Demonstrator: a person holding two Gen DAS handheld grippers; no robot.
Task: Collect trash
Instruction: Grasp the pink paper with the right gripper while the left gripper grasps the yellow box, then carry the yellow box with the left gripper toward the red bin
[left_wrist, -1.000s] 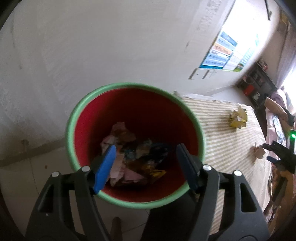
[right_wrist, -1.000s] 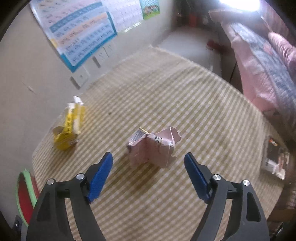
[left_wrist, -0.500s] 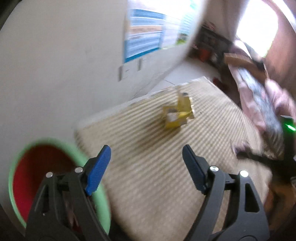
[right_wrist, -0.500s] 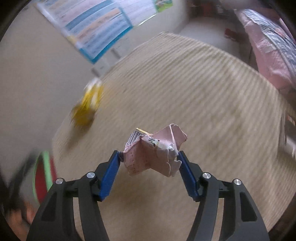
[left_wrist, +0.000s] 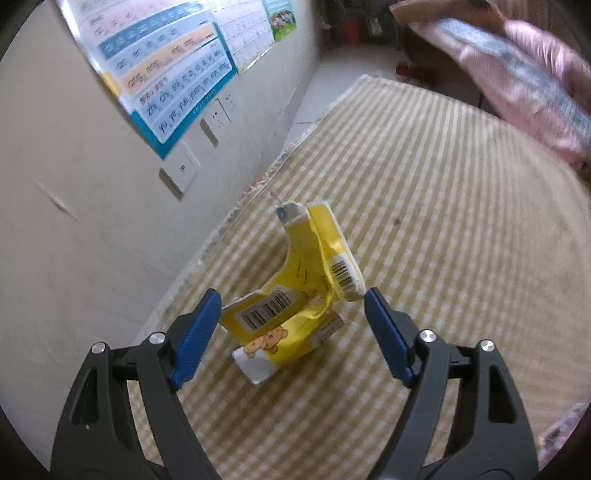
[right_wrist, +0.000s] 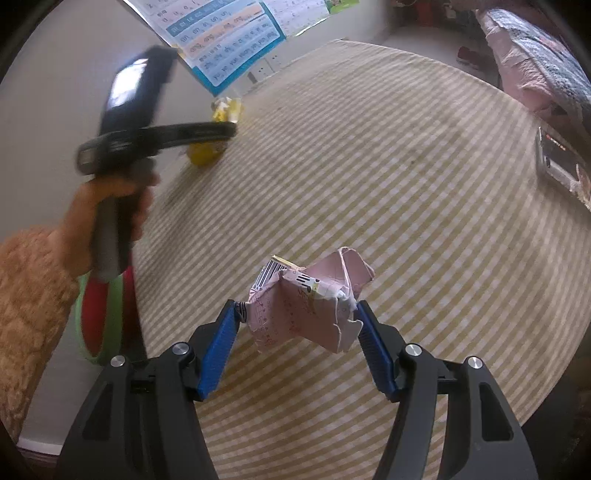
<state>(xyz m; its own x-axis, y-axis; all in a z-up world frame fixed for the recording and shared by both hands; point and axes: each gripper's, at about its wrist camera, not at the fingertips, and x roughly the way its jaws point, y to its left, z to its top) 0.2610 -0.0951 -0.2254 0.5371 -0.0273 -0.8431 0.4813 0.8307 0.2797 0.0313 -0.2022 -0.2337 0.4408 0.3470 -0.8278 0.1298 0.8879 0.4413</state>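
A crushed yellow carton (left_wrist: 295, 306) with barcodes lies on the striped tablecloth near the wall. My left gripper (left_wrist: 291, 295) straddles it; its jaws are closing and the pads stand just off the carton's sides. My right gripper (right_wrist: 295, 306) is shut on a crumpled pink carton (right_wrist: 306, 306), held above the cloth. In the right wrist view the yellow carton (right_wrist: 207, 153) shows far left behind the left tool. The red bin with a green rim (right_wrist: 114, 314) sits below the table's left edge, partly hidden by a hand.
The round table's striped cloth (left_wrist: 443, 221) ends at a frayed edge by the wall, which carries a poster (left_wrist: 166, 74) and sockets. Pink bedding (left_wrist: 535, 74) lies beyond. A dark flat item (right_wrist: 554, 158) rests at the table's right edge. A fuzzy brown sleeve (right_wrist: 29, 295) fills the left.
My left gripper swung from over the bin across to the yellow carton. My right gripper shut on the pink carton, lifted it and carried it toward the bin side.
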